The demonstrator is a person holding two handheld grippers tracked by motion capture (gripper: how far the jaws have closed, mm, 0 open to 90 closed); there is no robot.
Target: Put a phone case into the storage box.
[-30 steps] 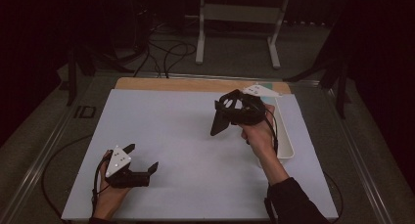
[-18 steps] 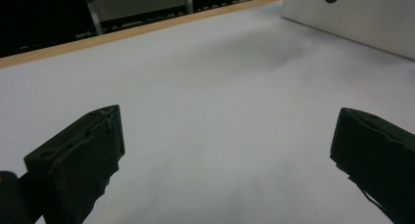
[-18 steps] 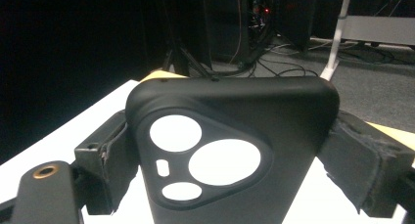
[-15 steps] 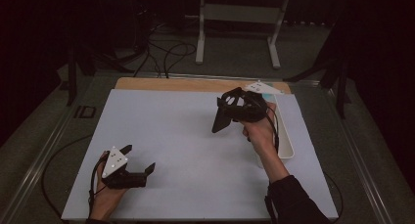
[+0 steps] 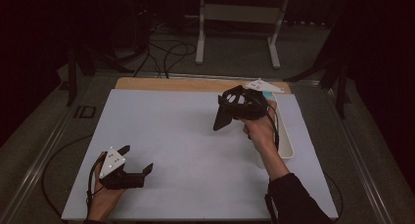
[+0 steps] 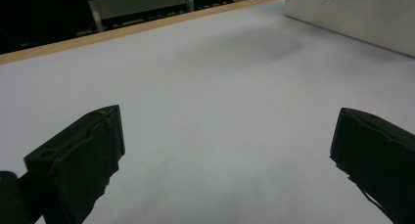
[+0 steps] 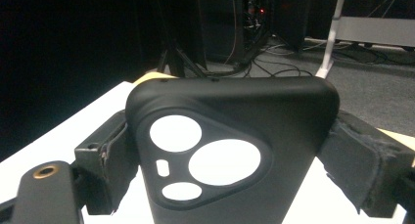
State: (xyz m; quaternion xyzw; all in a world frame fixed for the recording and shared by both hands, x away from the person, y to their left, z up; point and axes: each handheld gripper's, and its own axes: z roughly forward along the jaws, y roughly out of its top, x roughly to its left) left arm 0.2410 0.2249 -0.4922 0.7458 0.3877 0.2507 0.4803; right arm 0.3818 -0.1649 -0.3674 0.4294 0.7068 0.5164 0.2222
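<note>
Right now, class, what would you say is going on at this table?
A person works with a claw in each hand. The right claw is shut on a black phone case, held up above the white table near a white tray at its right edge. The left claw rests low near the front, jaws open, holding nothing.

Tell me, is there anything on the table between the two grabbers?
No, just bare white table. In the high view nothing lies between the left gripper and the right gripper, which holds a black phone case up in the air.
</note>
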